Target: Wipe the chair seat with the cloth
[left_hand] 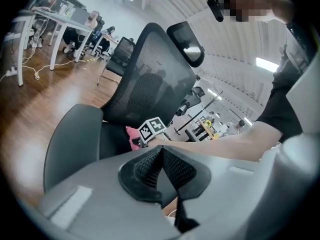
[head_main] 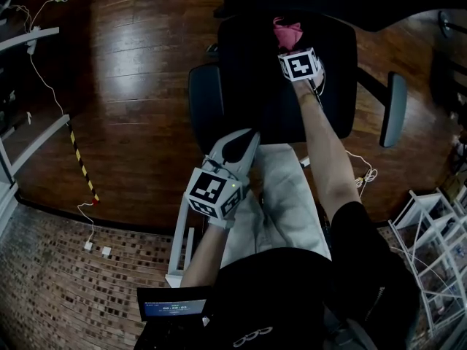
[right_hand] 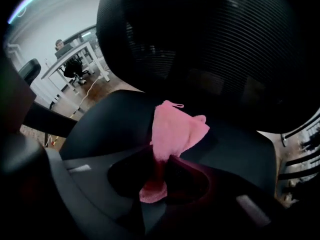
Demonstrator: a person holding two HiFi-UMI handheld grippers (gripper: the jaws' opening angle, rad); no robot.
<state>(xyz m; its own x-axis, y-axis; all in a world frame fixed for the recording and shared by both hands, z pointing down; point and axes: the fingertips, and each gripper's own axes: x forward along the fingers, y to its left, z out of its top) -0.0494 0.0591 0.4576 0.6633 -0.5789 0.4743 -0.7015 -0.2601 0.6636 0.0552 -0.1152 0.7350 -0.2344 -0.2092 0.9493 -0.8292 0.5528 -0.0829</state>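
Head view: one cloth (head_main: 287,33), one chair seat (head_main: 252,86)

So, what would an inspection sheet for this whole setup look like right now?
Surface: black chair seat, no marks visible in this dim light.
Job's things: pink cloth, over the seat; I cannot tell whether it touches.
Clutter: nothing seen on the seat.
Grippers: right gripper shut on the cloth; left gripper shut and holding nothing, low near the person's lap.
Cables: white cable looped on the floor by the chair; another runs along the left.
Surroundings: wooden floor, white wire rack, desks with seated people far off.
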